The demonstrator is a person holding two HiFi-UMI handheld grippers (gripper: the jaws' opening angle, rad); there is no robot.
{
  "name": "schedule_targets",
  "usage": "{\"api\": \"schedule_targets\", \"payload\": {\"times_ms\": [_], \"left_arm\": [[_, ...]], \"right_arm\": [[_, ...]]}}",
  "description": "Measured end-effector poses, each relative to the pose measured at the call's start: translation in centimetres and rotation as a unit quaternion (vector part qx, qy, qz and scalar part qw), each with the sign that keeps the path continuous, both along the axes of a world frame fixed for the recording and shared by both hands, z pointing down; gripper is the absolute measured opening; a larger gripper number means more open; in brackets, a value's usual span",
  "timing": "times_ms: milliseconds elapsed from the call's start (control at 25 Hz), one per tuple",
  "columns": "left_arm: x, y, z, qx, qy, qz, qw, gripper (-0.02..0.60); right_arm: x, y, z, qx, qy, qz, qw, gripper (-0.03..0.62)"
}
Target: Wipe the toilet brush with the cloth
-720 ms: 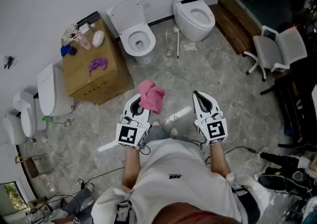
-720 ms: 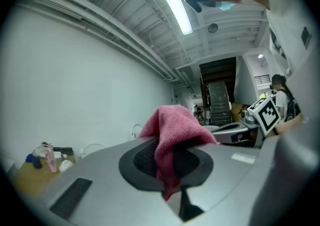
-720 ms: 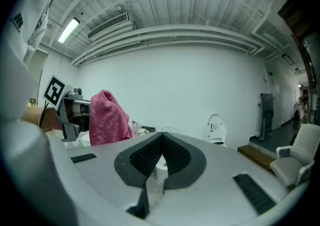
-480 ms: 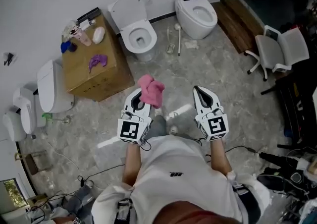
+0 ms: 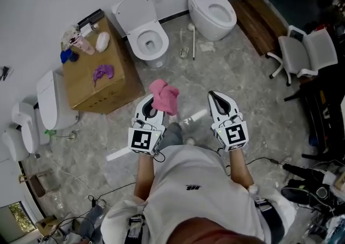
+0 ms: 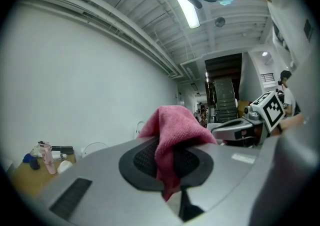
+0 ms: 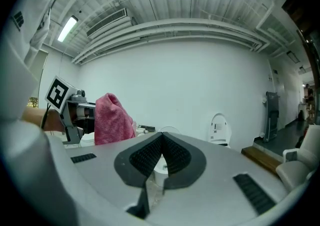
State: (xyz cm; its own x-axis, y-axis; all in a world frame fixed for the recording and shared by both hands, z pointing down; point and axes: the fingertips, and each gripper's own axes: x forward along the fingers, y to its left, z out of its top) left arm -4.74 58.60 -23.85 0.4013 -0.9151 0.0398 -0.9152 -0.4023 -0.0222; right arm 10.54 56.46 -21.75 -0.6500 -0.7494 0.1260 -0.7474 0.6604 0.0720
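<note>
My left gripper is shut on a pink cloth, which bunches up above the jaws. It is held level over the marble floor, in front of my body. My right gripper hovers beside it on the right, its pads meeting at the tips with nothing between them. The cloth also shows at the left of the right gripper view. The white toilet brush stands far ahead on the floor, between the two toilets, well clear of both grippers.
A cardboard box at the left carries bottles and a purple cloth. Two white toilets stand against the far wall, and a third at the left. An office chair and a wooden step are at the right. Cables lie near my feet.
Both grippers have edged slightly forward toward the toilets, and the head view has shifted a little. The left gripper still holds the pink cloth.
</note>
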Motion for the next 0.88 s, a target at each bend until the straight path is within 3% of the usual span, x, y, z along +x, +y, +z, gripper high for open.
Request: {"api": "schedule_targets", "payload": {"times_ms": [520,880], "left_arm": [[-6.4,-12.4,1.4,-0.029,0.014,0.038,0.9987,0.031],[-9.6,-18.5,2.9,-0.04,0.015,0.055,0.9976,0.031]], "right_arm": [[-6.3,-11.4,1.2,-0.026,0.02,0.036,0.999,-0.008],[-9.5,-16.6,2.6,-0.033,0.031,0.054,0.998,-0.008]]}}
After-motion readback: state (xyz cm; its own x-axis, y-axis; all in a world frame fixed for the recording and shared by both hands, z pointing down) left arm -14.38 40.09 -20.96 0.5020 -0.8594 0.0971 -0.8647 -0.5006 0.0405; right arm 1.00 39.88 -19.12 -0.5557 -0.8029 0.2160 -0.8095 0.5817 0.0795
